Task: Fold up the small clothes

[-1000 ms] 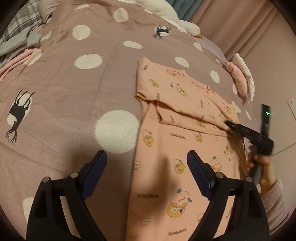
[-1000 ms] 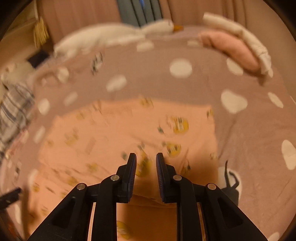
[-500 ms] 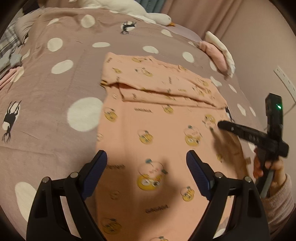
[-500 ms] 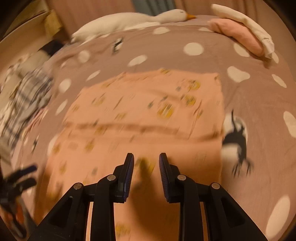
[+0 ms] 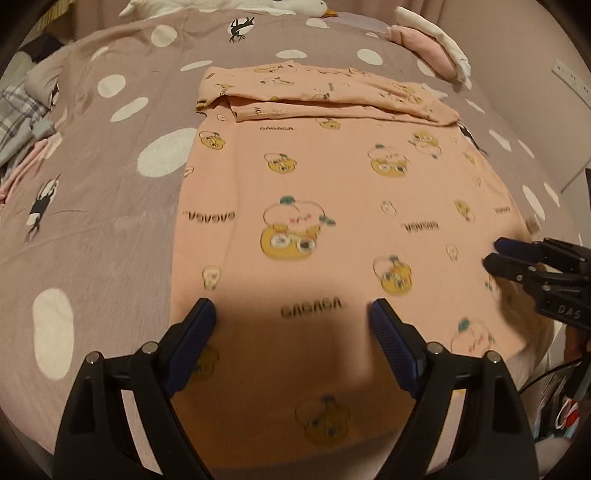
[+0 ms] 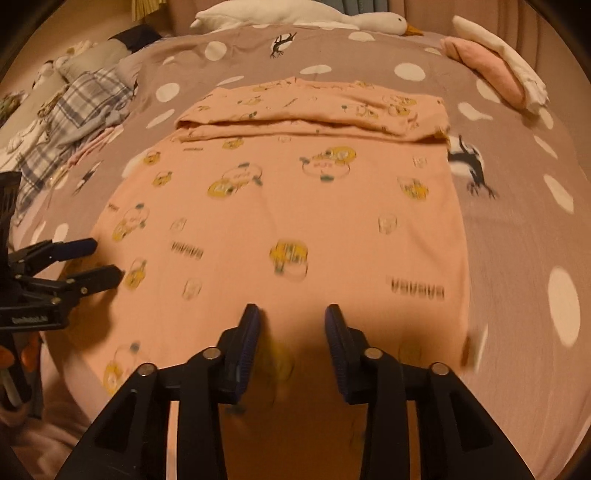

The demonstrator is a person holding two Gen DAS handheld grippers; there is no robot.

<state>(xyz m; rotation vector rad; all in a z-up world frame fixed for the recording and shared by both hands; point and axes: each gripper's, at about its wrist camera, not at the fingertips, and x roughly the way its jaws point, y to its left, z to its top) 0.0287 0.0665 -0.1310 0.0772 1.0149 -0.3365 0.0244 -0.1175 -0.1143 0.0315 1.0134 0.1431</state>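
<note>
1. Lying flat on the bed (image 5: 92, 177), the peach garment (image 5: 332, 192) has its far band already folded over; its long axis runs away from both claws.
2. Left claw (image 5: 291, 321) hovers wide apart above the near hem, gripping nothing.
3. Right claw (image 6: 291, 325), partly apart and empty, hangs over the same hem, toward the right edge.
4. Neither is clearly nearer; the hem sits just ahead of both.
5. No containers are visible.

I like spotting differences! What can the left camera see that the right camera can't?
Only the left wrist view shows the white wall socket strip. Only the right wrist view shows the crumpled blue-grey plaid cloth. Both show the peach cartoon-print garment with its far end folded over, the white plush goose and the dotted mauve bedcover.
</note>
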